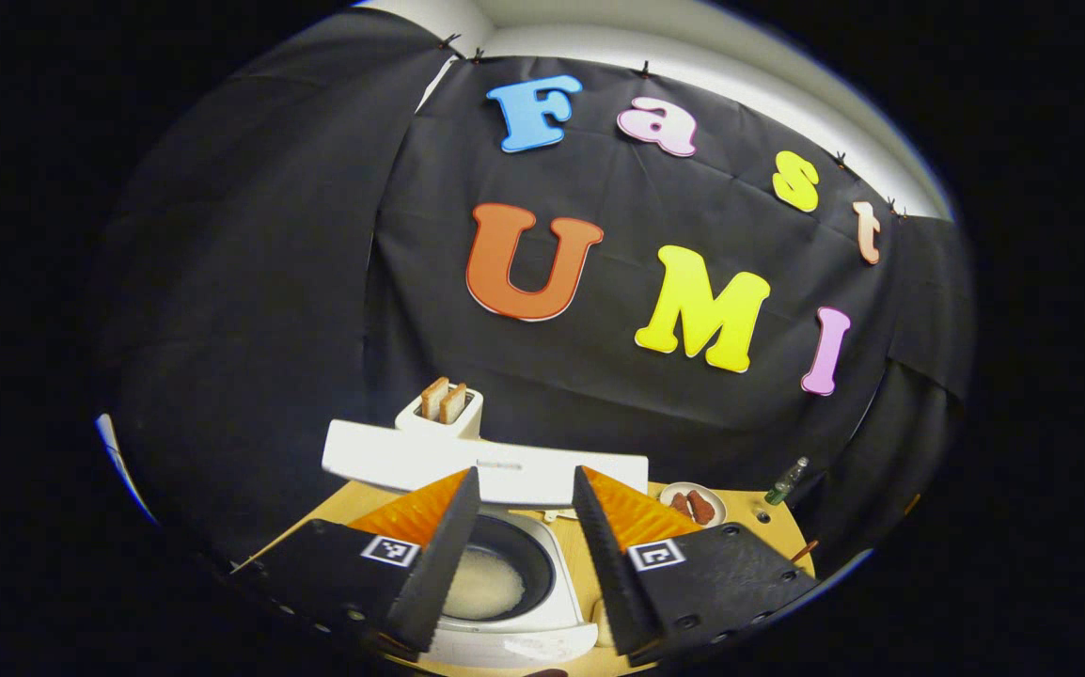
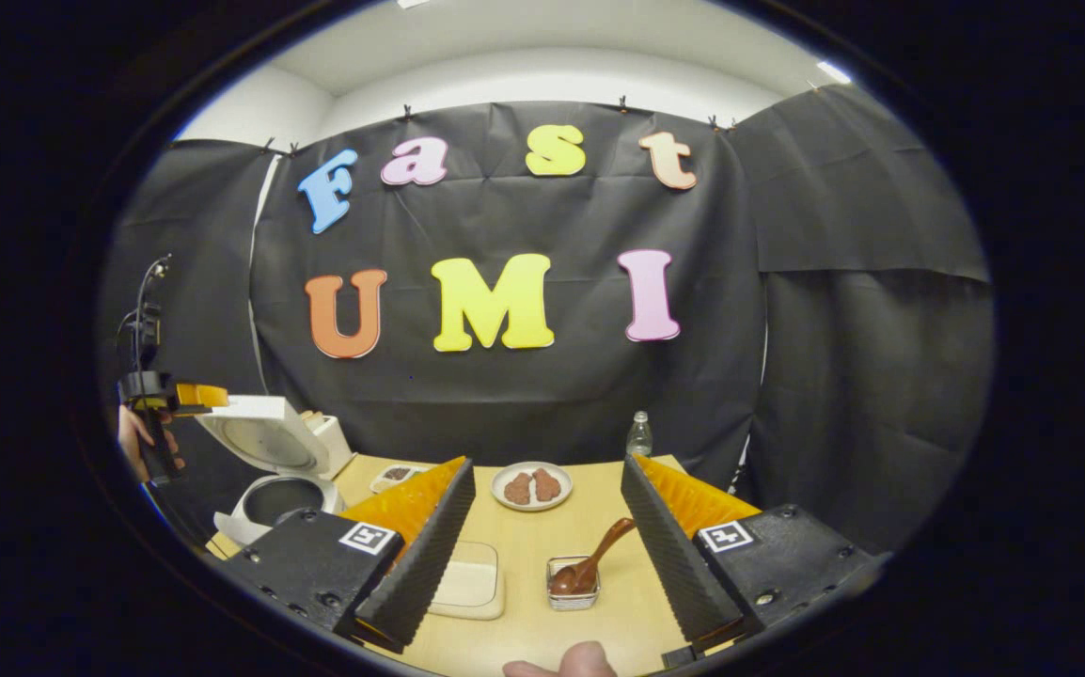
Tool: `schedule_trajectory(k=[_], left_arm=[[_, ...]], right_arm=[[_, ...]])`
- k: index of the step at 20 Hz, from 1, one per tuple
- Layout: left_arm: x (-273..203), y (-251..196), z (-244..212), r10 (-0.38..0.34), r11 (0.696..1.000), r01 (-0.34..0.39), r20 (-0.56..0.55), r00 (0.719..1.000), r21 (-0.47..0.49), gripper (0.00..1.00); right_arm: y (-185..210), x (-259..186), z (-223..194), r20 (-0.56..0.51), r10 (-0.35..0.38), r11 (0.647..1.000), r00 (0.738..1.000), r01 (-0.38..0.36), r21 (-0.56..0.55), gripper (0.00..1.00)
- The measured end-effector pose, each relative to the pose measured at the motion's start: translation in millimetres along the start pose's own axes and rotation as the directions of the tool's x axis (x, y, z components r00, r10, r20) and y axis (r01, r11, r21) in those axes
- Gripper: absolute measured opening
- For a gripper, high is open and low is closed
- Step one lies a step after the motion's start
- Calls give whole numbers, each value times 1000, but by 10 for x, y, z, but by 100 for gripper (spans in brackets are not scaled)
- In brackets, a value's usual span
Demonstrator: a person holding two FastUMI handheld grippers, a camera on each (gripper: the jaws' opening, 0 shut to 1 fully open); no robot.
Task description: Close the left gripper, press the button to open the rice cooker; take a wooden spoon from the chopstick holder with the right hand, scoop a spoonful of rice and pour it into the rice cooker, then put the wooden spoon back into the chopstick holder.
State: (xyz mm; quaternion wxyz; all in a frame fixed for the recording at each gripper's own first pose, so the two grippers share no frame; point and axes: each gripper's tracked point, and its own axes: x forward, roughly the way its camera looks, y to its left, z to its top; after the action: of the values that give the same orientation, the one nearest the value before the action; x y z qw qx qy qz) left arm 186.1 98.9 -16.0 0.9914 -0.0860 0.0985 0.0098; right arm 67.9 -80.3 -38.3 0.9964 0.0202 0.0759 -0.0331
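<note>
White plastic marks the rice cooker in the left gripper view: its lid stands raised and the dark inner pot shows a pale layer of what looks like rice at the bottom. The left claw hangs just above the pot with its jaws apart, holding nothing. Judged from this, the button press is done and rice has probably gone in. A toaster with two slices stands behind the lid, and a small plate of brown food lies to the right on the tabletop.

From the right gripper view, the right claw is spread wide and empty over the tabletop. The wooden spoon rests bowl-down in the small clear holder, handle leaning up to the right, between the two fingers farther off. So the spoon seems either returned or not yet taken; I cannot tell which. A shallow pale tray sits just left of the holder. Farther left the open rice cooker shows, with the left claw above it.
</note>
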Motion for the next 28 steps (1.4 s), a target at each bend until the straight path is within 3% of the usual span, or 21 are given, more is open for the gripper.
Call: schedule_trajectory(k=[1, 3, 5, 9, 18, 19, 20, 28], left_arm=[[-84, -49, 25, -6, 1000, 6, 19, 1000, 30, 72], [-236, -156, 102, -14, 996, 8, 65, 998, 92, 74], [-413, -261, 176, -24, 989, 7, 112, 993, 145, 86], [-742, -396, 286, -26, 984, -7, 181, 983, 179, 95], [-1250, -654, 301, -6, 983, -42, 257, 966, 181, 94], [-1263, -682, 280, -6, 983, -41, 255, 967, 178, 84], [-1273, -719, 257, -7, 984, -38, 251, 968, 173, 93], [-1241, -1150, 174, 10, 985, -50, 239, 971, 164, 94]], right_arm=[[-25, -25, -20, 1, -2, 1000, 1000, 2, -1, 100], [-55, -49, -59, -8, 0, 1000, 1000, 0, -2, 99], [-86, -73, -85, -13, 5, 1000, 1000, -5, -2, 100], [-147, -112, -81, -8, 24, 1000, 1000, -24, -1, 100], [-513, -61, -248, -31, 34, 999, 999, -35, -19, 99], [-552, -31, -315, -41, 37, 999, 998, -38, -17, 100], [-586, 15, -391, -50, 44, 999, 998, -45, -13, 100], [-901, 677, -1239, -184, 89, 995, 979, -81, 52, 100]])
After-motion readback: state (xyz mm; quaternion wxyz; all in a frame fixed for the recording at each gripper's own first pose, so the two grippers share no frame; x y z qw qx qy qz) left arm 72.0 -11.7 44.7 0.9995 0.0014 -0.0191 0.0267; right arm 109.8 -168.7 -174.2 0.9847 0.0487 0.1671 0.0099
